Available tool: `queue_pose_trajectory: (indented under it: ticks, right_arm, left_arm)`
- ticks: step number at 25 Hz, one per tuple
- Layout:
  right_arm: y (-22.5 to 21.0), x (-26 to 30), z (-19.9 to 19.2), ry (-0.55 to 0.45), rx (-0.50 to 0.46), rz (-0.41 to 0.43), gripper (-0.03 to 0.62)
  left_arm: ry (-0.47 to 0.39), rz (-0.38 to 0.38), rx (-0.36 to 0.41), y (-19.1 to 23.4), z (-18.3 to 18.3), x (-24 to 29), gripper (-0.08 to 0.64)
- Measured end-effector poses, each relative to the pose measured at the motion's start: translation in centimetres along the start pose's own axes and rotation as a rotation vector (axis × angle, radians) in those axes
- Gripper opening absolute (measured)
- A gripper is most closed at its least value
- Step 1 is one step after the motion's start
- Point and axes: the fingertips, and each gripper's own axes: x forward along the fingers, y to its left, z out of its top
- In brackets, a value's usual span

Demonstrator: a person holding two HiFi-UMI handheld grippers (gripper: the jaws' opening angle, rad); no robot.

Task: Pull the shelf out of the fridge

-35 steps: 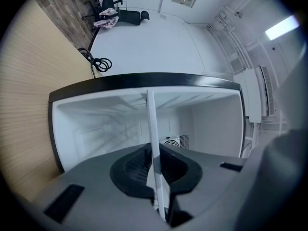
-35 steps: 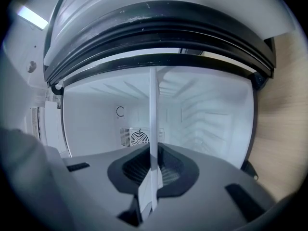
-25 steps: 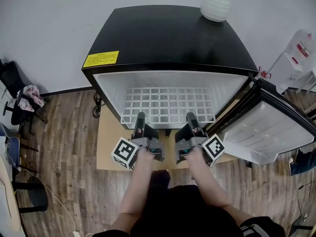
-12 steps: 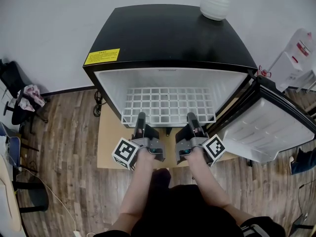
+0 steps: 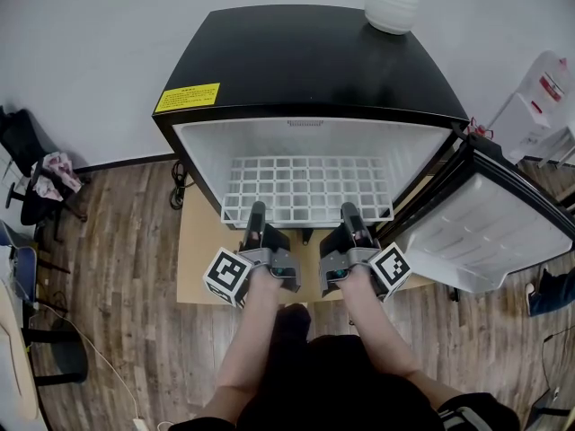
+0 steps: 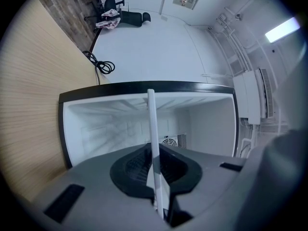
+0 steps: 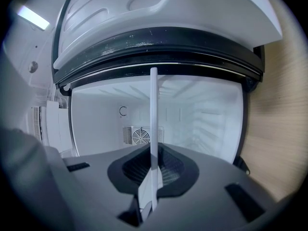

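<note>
Nearest me, left gripper and right gripper each pinch the front rim of the white wire shelf, which lies partly drawn from the open fridge. I judge an even, level, straight pull best, lest it skew and jam.

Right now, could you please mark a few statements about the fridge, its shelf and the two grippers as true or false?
1. The left gripper and the right gripper are both shut on the shelf's front edge. True.
2. The fridge door is closed. False: it stands open at the right.
3. A white vessel stands on top of the fridge. True.
4. Bottles stand on the shelf. False: nothing lies on it.
5. The yellow label sits on the door. False: it is on the fridge's top.
</note>
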Motion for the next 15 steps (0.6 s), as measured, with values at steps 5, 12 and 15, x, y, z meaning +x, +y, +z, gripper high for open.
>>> queue_pose_trajectory:
  ticks: [5, 12, 15]
  right_arm:
    - [-0.03, -0.2, -0.02, 0.0, -0.004, -0.007, 0.012]
    - [0.0, -0.4, -0.09, 0.0, 0.006, -0.007, 0.012]
    - [-0.06, -0.59, -0.13, 0.0, 0.005, -0.007, 0.012]
  left_arm:
    - [0.001, 0.003, 0.008, -0.1, -0.03, -0.18, 0.026]
    - [0.005, 0.005, 0.009, -0.04, -0.08, -0.37, 0.026]
    - [0.005, 0.005, 0.007, -0.02, -0.14, -0.57, 0.026]
